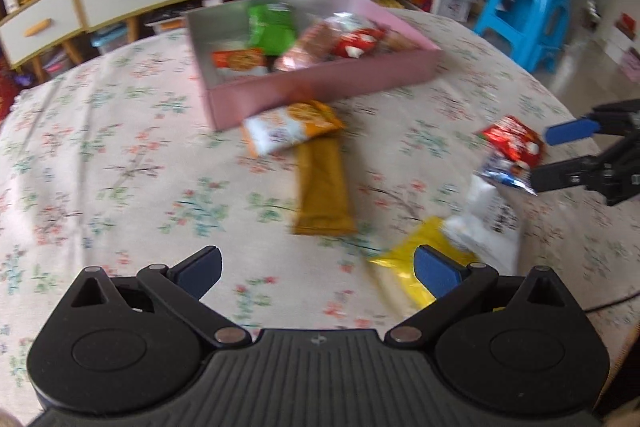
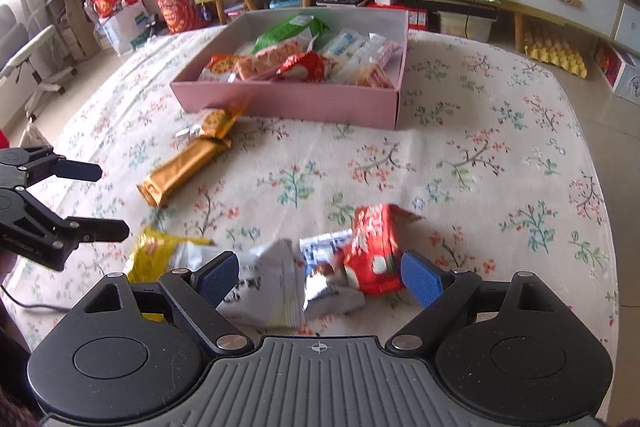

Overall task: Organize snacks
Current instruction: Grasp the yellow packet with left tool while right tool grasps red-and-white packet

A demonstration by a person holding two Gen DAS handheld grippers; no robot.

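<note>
Pink card makes up the box [image 2: 288, 105], our landmark on the bench [image 2: 500, 163] with its floral cloth. Inside it we see a green bag [image 2: 290, 31], an orange cookie pack [image 2: 220, 67], a red pack [image 2: 302, 67] and several pale wrappers; none of their print can be read.

Just in front of the box, touching its front wall, lies a second orange pack [image 1: 294, 127]. A gold bar [image 1: 322, 189] lies nearer to us than the box, one end touching that orange pack.

Farther from the box lies a cluster of loose snacks: a red bag [image 2: 374, 247], a blue-and-white pack [image 2: 326, 267] touching it, a white pouch [image 2: 268, 291] with dark lettering too blurred to read, and a yellow pack [image 2: 156, 255] at the cluster's left end. No brand is legible on any of them.

We hold the left claw [image 1: 318, 267] wide apart, with nothing between its blue pads, above the cloth on the near side of the gold bar from the box; its right pad overlaps the yellow pack in the left wrist view, though we cannot tell whether they touch. Our right claw [image 2: 320, 277] is also spread apart, straddling the white pouch, the blue-and-white pack and the red bag, well short of the box; it is not closed on any of them.
</note>
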